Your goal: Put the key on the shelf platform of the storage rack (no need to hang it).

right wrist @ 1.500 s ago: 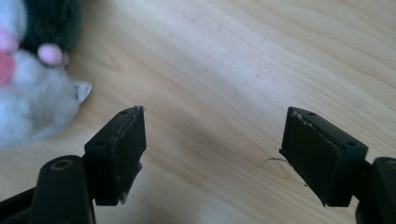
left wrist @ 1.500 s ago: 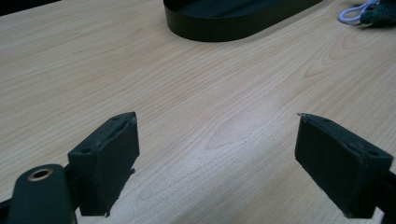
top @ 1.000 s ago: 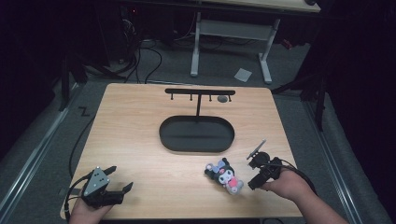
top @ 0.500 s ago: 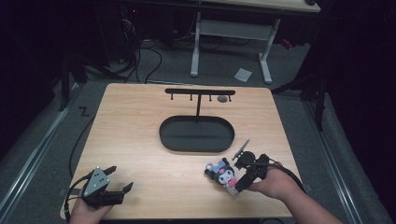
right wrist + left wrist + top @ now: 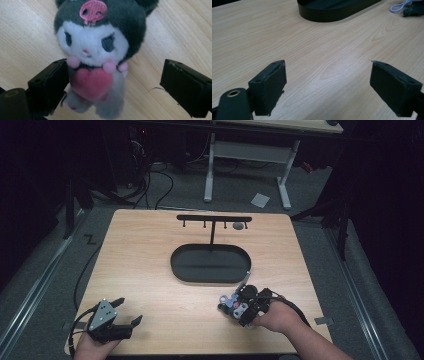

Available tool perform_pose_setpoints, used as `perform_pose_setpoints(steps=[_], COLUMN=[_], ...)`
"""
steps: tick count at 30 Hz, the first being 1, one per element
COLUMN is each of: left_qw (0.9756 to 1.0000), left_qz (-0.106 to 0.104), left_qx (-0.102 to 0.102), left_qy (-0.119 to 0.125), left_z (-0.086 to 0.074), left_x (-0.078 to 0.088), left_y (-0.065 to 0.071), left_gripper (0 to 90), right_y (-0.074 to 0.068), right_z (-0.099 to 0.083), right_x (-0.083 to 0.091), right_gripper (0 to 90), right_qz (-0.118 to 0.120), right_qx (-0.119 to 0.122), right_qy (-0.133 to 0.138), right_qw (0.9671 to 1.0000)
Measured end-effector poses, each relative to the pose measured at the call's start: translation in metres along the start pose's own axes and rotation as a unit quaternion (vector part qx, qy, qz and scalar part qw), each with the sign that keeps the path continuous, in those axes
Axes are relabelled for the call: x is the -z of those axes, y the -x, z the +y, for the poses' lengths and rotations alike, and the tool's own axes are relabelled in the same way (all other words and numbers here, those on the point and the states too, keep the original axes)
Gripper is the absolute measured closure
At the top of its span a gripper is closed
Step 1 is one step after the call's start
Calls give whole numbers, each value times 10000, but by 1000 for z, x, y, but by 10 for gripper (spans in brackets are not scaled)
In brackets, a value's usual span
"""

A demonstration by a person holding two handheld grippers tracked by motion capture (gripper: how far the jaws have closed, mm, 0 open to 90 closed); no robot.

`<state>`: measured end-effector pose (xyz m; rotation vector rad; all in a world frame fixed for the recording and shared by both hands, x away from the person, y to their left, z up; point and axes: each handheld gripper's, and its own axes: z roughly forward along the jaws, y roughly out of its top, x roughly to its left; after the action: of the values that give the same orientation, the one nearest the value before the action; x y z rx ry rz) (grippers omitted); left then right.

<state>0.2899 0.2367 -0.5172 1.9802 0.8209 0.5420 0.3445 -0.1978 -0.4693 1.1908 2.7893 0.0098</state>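
Right hand-held gripper (image 5: 113,82) sits near the front right corner of the light wooden tabletop (image 5: 145,265), jaws spread wide around a small plush toy with a dark grey hood, white face and pink heart (image 5: 100,55); its left jaw touches the toy. No readable writing, just a pink skull emblem on the hood. Left hand-held gripper (image 5: 328,87) rests at the front left corner, jaws apart over bare wood. A black oval tray (image 5: 210,276) with a T-shaped hook stand (image 5: 214,219) stands mid-table.

Dim room; grey carpet floor (image 5: 165,195); white-legged desk (image 5: 247,155) behind; cables (image 5: 150,180).
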Motion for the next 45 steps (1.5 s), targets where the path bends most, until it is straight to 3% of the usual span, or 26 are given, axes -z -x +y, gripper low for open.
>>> perform_pose_setpoints(steps=[10, 15, 18, 27, 37, 45], left_qw=[10000, 10000, 10000, 10000, 9998, 9998], left_qz=[-6, -8, -5, 37, 189, 170], left_qx=[-3, -7, -23, 38, 85, 131], left_qy=[3, 5, 25, 21, 36, 23], left_z=[0, 0, 0, 0, 2, -1], left_x=[0, 0, 0, -1, 0, 1], left_y=[0, -1, -1, -1, 3, 2], left_gripper=[143, 143, 143, 143, 143, 143], right_y=[-3, -6, -7, -7, 6, 10], right_z=[4, 4, 4, 4, 6, 14], right_x=[-7, -6, -6, 2, 27, 40], right_gripper=[183, 395, 444, 468, 470, 475], right_qz=[5, 106, 47, -9, -157, -204], right_qx=[-11, 78, 118, 174, 206, 206], right_qy=[15, 52, 52, 71, 243, 302], right_qw=[10000, 9999, 9999, 9998, 9994, 9991])
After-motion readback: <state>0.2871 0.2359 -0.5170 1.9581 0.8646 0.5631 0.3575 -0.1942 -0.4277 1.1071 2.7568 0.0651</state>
